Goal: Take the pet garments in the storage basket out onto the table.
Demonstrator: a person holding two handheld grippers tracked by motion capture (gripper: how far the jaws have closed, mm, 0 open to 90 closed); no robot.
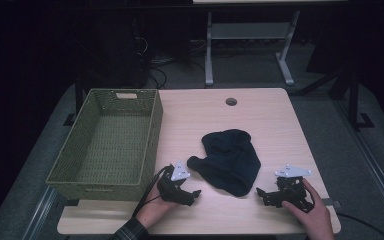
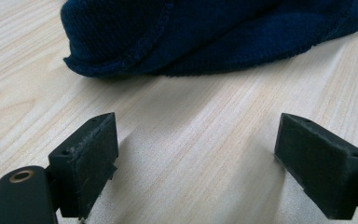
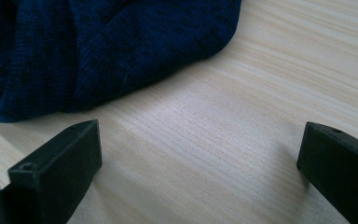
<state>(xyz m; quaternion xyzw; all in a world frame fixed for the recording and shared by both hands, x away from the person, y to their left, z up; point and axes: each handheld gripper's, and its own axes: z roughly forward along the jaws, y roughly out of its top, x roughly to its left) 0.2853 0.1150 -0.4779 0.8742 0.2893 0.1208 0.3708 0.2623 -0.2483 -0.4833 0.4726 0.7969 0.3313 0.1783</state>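
Nearest, at 6 o'clock on the table [image 1: 280, 107]: two hands, each with a gripper. Left gripper [image 1: 194, 194] at about 7 o'clock, jaws wide apart, nothing held. Right gripper [image 1: 261, 194] at about 5 o'clock, jaws wide apart too, nothing held. Both low over bare wood, just short of the cloth.

A bit farther, near the middle: a dark blue knit cloth [image 1: 230, 160], soft and crumpled, maybe a hat. Lying flat on the wood between the two grippers, its near edge close to both. Seen close up ahead of the left jaws [image 2: 205, 32] and up at 11 o'clock from the right jaws [image 3: 98, 46].

Farther off, at 9 to 10 o'clock: a green woven basket [image 1: 152, 132], with nothing inside.

Step in hand, by the look of it: reaching in for the cloth, not yet touching. Next move, most likely: slide forward, get one jaw under an edge, squeeze shut on a fold, then lift. Probably over to the basket after that.
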